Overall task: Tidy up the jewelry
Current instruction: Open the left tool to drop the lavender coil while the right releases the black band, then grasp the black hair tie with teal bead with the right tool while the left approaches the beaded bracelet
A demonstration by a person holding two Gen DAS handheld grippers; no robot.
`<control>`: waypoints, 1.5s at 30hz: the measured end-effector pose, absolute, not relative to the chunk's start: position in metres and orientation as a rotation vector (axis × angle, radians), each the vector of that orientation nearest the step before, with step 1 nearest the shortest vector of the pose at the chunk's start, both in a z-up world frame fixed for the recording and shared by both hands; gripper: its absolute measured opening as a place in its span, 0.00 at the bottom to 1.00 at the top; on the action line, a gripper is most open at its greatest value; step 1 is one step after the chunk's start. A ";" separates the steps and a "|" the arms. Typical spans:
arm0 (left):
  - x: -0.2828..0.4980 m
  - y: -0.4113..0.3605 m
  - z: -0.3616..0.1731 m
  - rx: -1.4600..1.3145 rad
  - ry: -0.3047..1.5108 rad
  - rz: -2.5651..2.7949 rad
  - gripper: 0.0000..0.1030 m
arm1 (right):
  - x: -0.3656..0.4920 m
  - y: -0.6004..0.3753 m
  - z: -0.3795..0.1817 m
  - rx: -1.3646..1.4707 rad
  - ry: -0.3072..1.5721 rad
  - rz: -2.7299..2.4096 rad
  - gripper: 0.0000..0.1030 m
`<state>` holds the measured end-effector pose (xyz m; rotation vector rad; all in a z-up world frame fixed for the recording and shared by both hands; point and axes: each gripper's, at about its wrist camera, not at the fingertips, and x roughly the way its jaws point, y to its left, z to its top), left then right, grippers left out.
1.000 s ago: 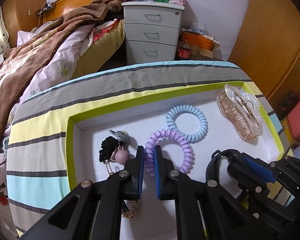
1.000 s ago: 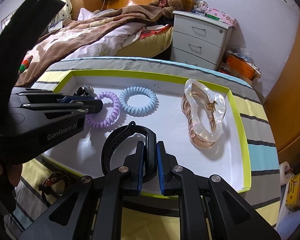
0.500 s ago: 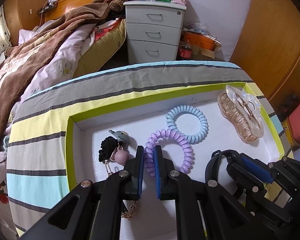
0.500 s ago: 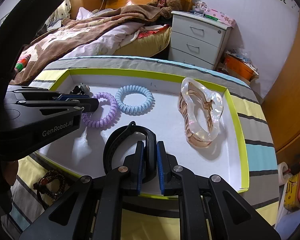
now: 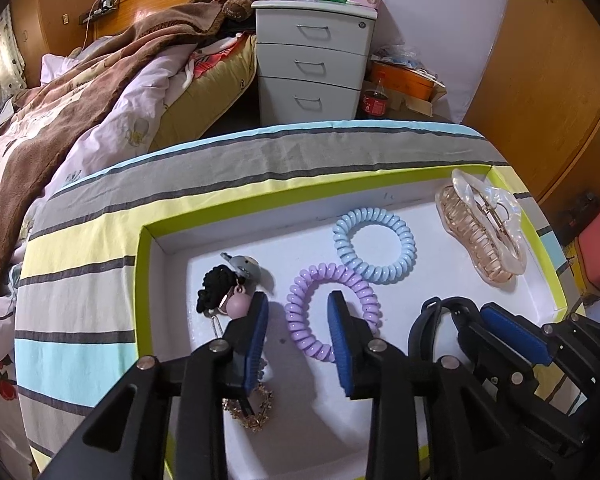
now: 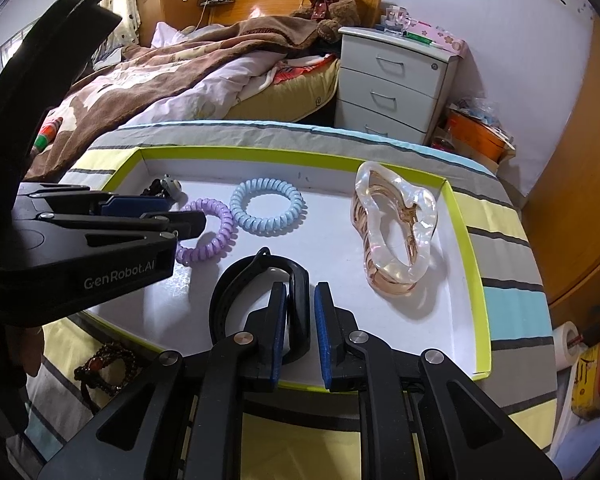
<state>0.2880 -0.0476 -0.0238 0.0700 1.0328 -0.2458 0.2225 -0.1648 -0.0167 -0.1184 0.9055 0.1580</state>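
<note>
White "GenRobot.AI" lettering on left tool (image 6: 188,216) body.

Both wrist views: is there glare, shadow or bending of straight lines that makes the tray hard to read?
Left wrist view: the tray rim bows from fisheye; the left gripper, jaws opening, casts soft shadows on the white floor. Right wrist view: light glints on the clear hair claw; corners are black, the rest sharp.
</note>
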 end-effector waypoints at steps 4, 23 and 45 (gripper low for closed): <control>0.285 -0.046 -0.021 0.069 1.031 -0.244 0.36 | 0.219 -0.167 -0.012 -0.108 0.892 0.158 0.18; 0.231 -0.027 0.019 0.015 0.933 -0.222 0.50 | 0.178 -0.176 0.016 -0.031 0.811 0.163 0.34; 0.138 0.006 0.029 -0.029 0.864 -0.163 0.56 | 0.118 -0.191 0.024 0.030 0.756 0.181 0.42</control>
